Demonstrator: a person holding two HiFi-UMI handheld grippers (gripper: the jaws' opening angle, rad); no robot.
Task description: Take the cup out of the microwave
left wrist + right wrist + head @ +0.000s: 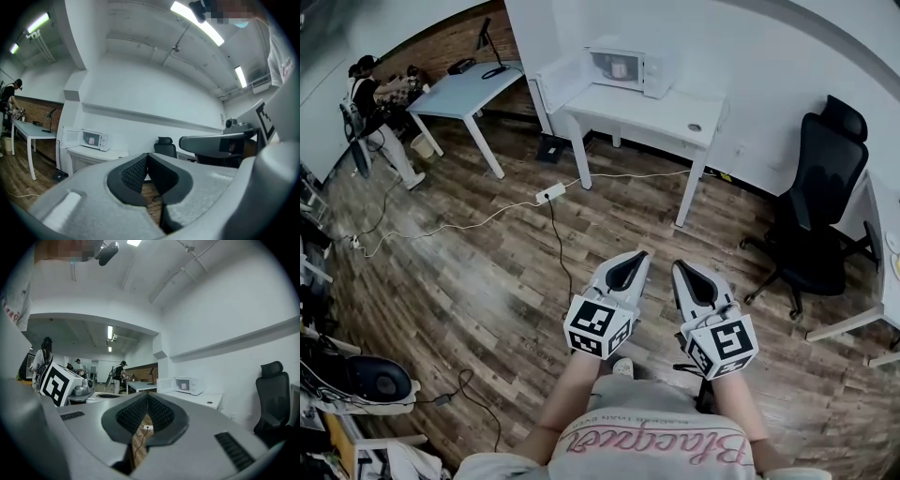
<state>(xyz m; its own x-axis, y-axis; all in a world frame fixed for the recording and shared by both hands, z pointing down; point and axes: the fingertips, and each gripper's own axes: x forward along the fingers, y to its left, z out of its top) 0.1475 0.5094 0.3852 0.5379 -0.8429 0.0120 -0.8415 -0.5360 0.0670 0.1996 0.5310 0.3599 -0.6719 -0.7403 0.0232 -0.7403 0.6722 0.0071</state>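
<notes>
Stage: reach not begun | left claw [636, 255], right claw [679, 268]: both clenched, empty, held level side by side, aimed at microwave [654, 73], presumably closed for the walk | cup [619, 69]: sat inside open-doored microwave on far desk [661, 114], well apart from both claws

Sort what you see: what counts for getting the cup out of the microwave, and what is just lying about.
For the job: microwave, door open; cup inside it; left claw and right claw, both shut, empty.
Just lying about: office chair; power strip; desk lamp on the far table.
</notes>
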